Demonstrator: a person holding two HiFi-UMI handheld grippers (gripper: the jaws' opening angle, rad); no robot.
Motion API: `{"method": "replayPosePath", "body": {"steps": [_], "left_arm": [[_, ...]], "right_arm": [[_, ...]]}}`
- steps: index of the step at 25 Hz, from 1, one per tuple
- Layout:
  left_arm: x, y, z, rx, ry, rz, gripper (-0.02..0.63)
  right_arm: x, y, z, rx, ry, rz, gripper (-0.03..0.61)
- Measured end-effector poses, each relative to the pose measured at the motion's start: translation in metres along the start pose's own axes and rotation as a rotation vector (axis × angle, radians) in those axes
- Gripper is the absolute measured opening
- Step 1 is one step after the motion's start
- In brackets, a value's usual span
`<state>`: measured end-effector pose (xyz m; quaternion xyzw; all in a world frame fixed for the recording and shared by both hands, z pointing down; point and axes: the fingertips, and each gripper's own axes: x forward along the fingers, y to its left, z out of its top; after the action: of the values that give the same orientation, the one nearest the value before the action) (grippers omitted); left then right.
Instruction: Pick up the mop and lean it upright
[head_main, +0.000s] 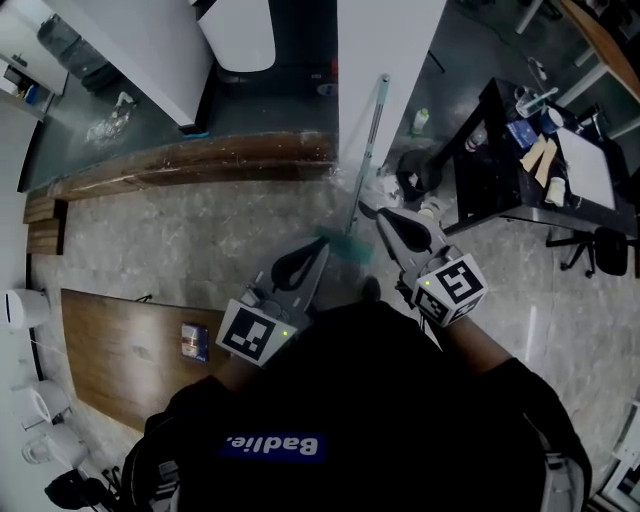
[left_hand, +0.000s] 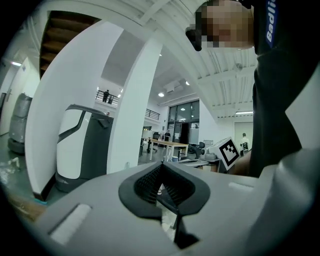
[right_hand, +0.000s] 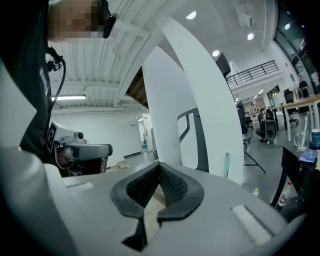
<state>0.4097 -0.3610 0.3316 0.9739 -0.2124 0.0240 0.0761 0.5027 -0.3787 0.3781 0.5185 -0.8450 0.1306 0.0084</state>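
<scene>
Left gripper (head_main: 320, 245): jaws closed together, nothing between them. Right gripper (head_main: 366, 210): likewise pressed together and empty. Mop (head_main: 368, 150) is in neither grip. It leans upright against the white pillar (head_main: 390, 40), beyond both sets of fingertips. Head view alone shows its teal head (head_main: 343, 247) on the floor at the pillar's foot. Right gripper view catches only a strip of handle (right_hand: 226, 165) against the pillar's face.
</scene>
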Motion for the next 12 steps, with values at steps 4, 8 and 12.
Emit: {"method": "replayPosePath", "body": {"steps": [4, 8, 12], "left_arm": [[0.007, 0.003, -0.001, 0.002, 0.013, 0.042, 0.020], [0.010, 0.011, -0.001, 0.008, 0.019, 0.089, 0.020], [0.012, 0.014, -0.002, 0.012, 0.026, 0.114, 0.020]], "right_arm": [[0.005, -0.018, -0.003, 0.000, 0.015, 0.020, 0.006], [0.014, -0.034, -0.009, 0.010, 0.024, 0.030, 0.017], [0.023, -0.042, -0.010, 0.003, 0.034, 0.045, 0.021]]}}
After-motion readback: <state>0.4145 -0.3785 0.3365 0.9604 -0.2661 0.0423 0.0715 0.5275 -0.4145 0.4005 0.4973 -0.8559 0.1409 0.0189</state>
